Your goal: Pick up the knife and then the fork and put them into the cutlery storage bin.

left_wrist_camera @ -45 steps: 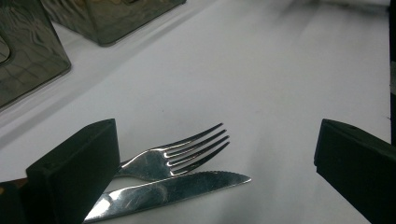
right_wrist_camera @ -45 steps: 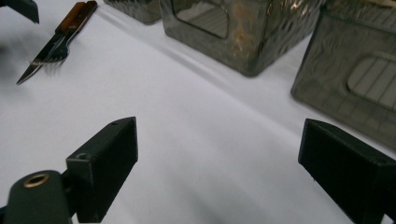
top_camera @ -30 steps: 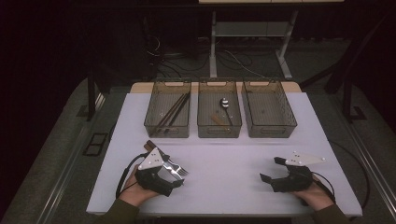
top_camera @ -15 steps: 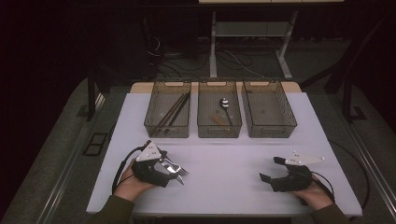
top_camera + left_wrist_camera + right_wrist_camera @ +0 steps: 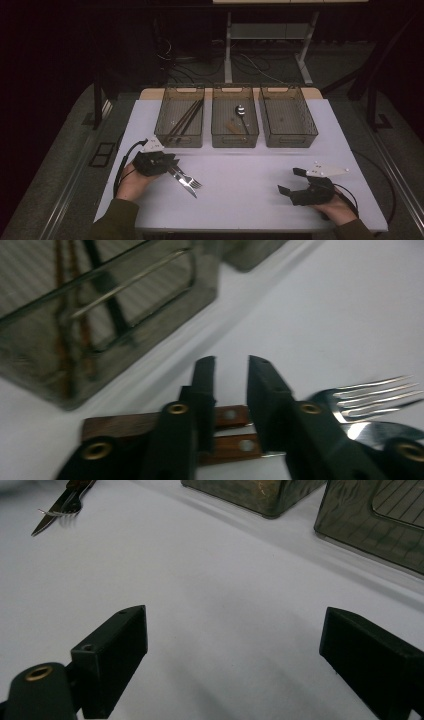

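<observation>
Left gripper (image 5: 167, 165), jaws just closing, pinches two wooden handles at once: fork (image 5: 372, 392) and knife (image 5: 385, 432), low over the white table (image 5: 250, 190) near the chopstick bin (image 5: 182, 120). Risk: stacked handles slip or one piece drops. Steel heads, brown riveted handles. Right gripper (image 5: 292, 182) spread wide, holding nothing.

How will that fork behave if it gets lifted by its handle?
The fork looks like rigid metal, so it probably won't bend. Its steel head reaches well past the left gripper, so it may droop. Its flat wooden handle likely won't roll.
</observation>
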A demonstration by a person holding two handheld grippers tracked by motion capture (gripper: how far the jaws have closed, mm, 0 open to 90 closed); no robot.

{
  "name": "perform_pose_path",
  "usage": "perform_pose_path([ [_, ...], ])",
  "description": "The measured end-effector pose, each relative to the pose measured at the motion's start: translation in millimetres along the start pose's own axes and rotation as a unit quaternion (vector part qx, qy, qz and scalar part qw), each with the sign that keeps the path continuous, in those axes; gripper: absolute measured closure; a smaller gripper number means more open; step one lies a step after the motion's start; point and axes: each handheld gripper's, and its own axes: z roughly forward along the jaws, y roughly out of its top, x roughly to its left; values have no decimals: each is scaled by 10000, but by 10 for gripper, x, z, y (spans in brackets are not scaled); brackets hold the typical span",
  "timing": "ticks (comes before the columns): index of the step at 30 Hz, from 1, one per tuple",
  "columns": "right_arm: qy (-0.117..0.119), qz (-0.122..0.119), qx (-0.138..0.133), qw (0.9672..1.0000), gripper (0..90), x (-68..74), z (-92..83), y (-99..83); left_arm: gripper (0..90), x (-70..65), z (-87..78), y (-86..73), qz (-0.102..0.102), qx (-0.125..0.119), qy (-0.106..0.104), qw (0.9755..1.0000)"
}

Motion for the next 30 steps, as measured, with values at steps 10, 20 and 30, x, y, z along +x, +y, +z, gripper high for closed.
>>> perform_pose_path([
  [10,-7,-28,34,10000,112,2,15,3,900,284,119,40,-207,269,389,9987],
  [20,-14,-19,32,10000,112,-7,28,5,900,380,289,17,-103,835,650,9943],
  [30,-16,-21,24,10000,112,-13,14,2,900,355,133,-68,-61,1100,614,9920],
])
